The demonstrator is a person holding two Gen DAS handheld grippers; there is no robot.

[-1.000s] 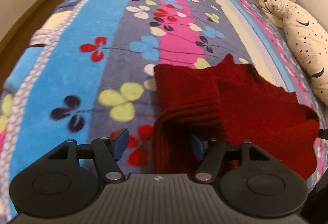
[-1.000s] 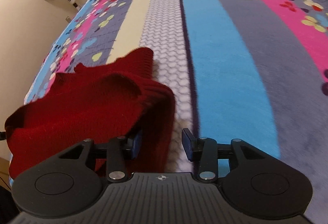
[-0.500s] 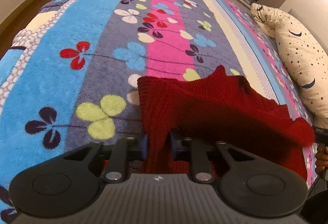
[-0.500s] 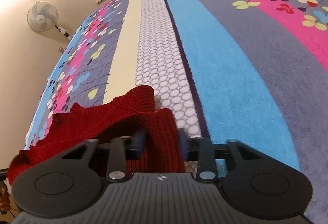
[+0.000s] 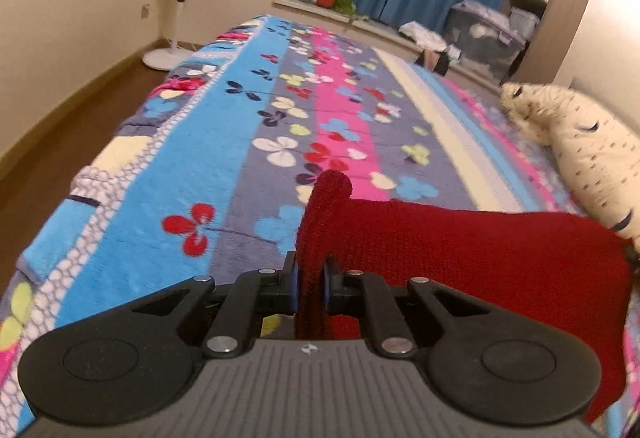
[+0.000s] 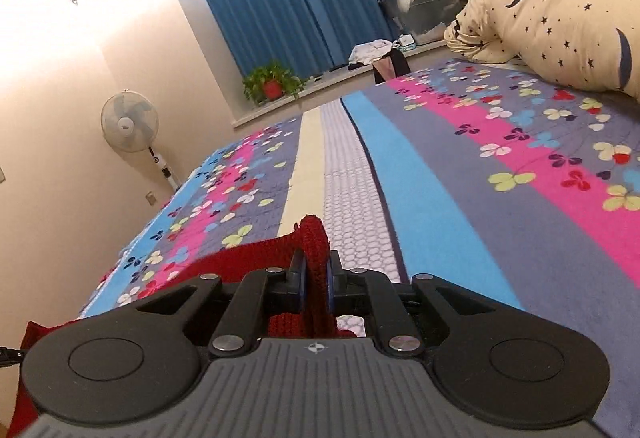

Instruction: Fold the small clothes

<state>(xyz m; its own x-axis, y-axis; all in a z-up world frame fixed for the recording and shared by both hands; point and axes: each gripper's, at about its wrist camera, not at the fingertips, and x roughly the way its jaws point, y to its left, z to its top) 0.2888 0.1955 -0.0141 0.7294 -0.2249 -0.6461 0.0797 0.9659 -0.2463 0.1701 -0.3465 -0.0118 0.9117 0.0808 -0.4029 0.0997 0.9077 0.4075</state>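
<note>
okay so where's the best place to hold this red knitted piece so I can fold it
At two corners of one edge, as now: the left gripper and right gripper each pinch the red knit by an end, coming from the near side. It is limp, so two corner holds probably keep that edge taut.

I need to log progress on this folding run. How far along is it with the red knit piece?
Early stage. Done: both grippers have a grip, the left gripper and the right gripper each shut on an edge of the red knit garment. In hand: the garment hangs stretched between them above the floral blanket. Left: no fold is visible; it must be laid over and set down flat.
</note>
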